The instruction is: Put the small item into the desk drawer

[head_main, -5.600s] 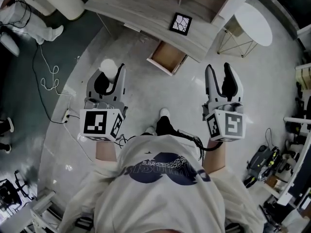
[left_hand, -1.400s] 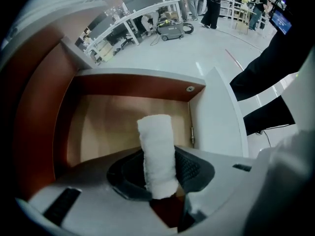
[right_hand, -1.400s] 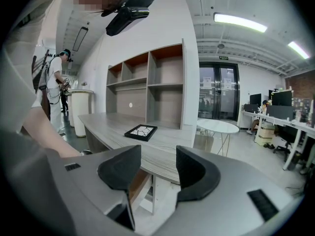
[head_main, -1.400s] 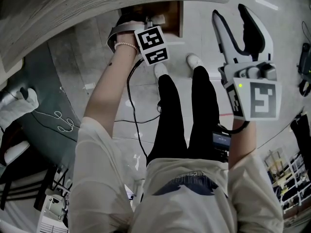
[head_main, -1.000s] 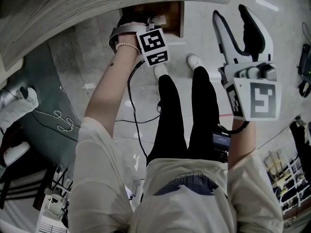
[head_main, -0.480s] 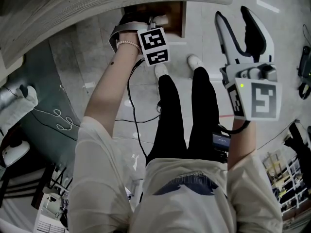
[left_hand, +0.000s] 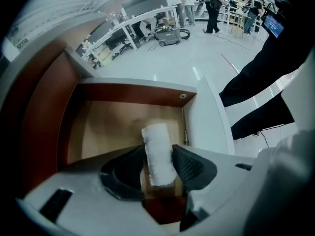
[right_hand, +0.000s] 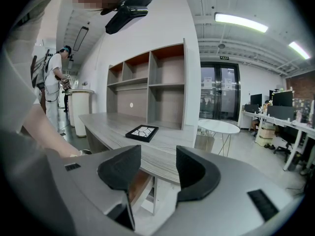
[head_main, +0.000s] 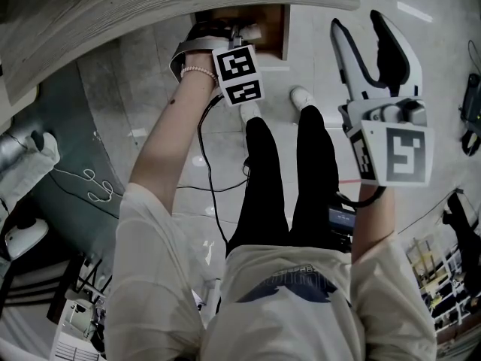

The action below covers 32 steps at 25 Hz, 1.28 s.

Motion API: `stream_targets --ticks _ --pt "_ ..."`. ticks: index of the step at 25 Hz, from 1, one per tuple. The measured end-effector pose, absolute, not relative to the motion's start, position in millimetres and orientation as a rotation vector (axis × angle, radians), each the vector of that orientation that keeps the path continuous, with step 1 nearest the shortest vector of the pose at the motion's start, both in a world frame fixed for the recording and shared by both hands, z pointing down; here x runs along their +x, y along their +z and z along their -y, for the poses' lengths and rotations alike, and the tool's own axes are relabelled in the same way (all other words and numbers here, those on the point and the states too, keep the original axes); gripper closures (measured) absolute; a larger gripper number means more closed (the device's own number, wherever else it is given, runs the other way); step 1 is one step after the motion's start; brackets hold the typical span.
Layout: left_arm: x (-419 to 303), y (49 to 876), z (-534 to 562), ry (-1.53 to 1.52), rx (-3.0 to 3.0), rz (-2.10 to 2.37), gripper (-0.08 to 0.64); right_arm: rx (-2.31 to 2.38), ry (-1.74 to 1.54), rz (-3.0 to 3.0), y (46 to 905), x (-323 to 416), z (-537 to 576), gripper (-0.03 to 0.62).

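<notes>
The left gripper (left_hand: 158, 152) is pointed steeply down into the open drawer (left_hand: 132, 92), which is pulled out from under the desk (head_main: 150, 6). Its jaws have just been opening and are now spread wide. The small white item (left_hand: 156, 136) is seen upright between them, close to both pads, and no squeeze on it can be made out. Its lower end is seen against the light wooden drawer bottom, near the front right corner; whether it rests there cannot be told. In the head view the left hand (head_main: 197, 45) is seen stretched forward to the drawer, with the marker cube (head_main: 239, 74) above the wrist.

The right gripper (head_main: 359, 30) is held up to the right, well apart from the drawer, over the pale floor (head_main: 316, 59). Its jaws are parted and nothing is held between them. In the right gripper view the desk top is seen beyond the jaws, with a black frame (right_hand: 141, 132) lying flat on it
</notes>
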<state>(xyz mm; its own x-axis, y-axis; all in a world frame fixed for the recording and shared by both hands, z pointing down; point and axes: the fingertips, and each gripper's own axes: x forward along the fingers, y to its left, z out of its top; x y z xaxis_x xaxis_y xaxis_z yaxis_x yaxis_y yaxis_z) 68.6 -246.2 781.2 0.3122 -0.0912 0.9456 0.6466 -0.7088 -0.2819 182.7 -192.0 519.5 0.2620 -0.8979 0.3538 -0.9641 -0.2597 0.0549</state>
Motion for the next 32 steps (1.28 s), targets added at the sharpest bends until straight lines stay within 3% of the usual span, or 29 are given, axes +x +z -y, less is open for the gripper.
stream_targets --ticks 18,32 --pt "71 741 251 -1.369 -2.028 0.413 0.39 2.277 0.328 1.771 505 176 203 0.374" --pt "66 651 285 -1.224 -2.206 0.249 0.39 2.252 0.284 1.787 452 158 238 0.374"
